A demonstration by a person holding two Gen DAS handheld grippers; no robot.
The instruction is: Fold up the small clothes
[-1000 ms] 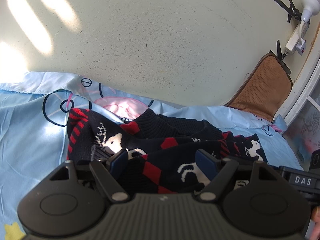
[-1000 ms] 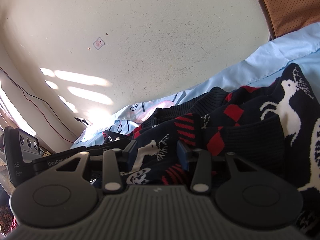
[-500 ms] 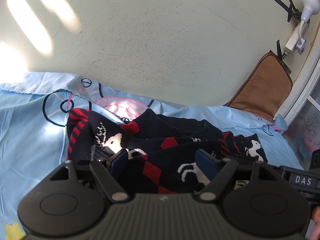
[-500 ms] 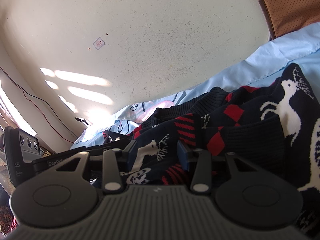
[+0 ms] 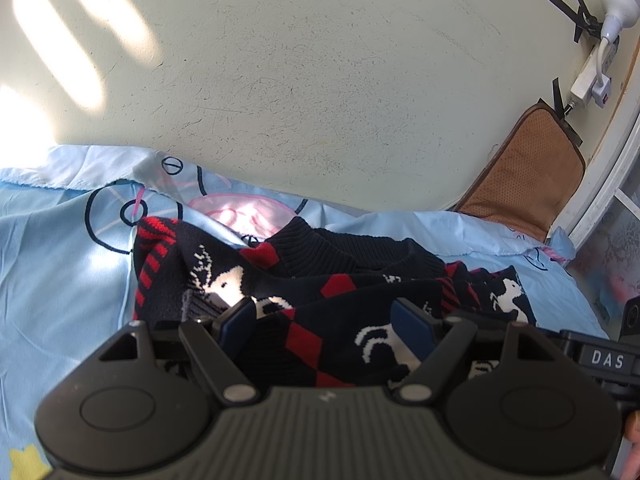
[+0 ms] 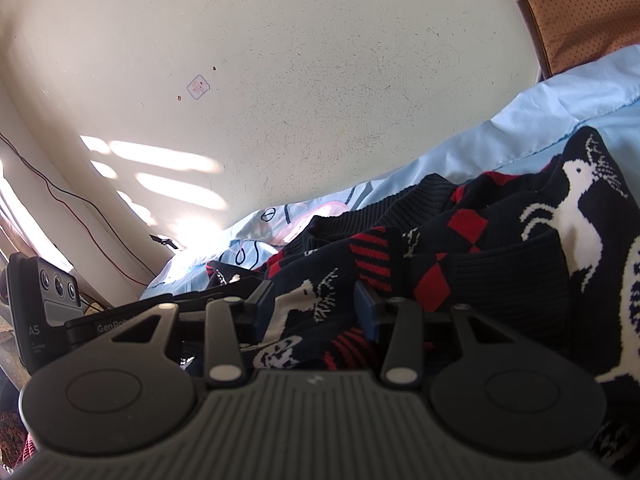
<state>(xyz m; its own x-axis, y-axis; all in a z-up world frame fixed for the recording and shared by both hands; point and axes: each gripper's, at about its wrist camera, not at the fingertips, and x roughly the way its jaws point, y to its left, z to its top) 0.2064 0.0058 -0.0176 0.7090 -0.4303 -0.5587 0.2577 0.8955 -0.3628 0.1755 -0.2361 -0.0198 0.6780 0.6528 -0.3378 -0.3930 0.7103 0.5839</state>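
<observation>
Sweater [image 5: 304,300], navy knit with red diamonds and white deer, lies rumpled on our light blue bedsheet [image 5: 60,272], close to the cream wall [image 5: 320,100]. We hold the left hand-held gripper [image 5: 326,320] low over it, fingers spread apart with knit between the blue pads [image 5: 238,316]. Our right hand-held gripper [image 6: 316,304] sits likewise, fingers apart astride a bunched fold, not pinching. A brown cushion [image 5: 524,176] leans in the corner.
</observation>
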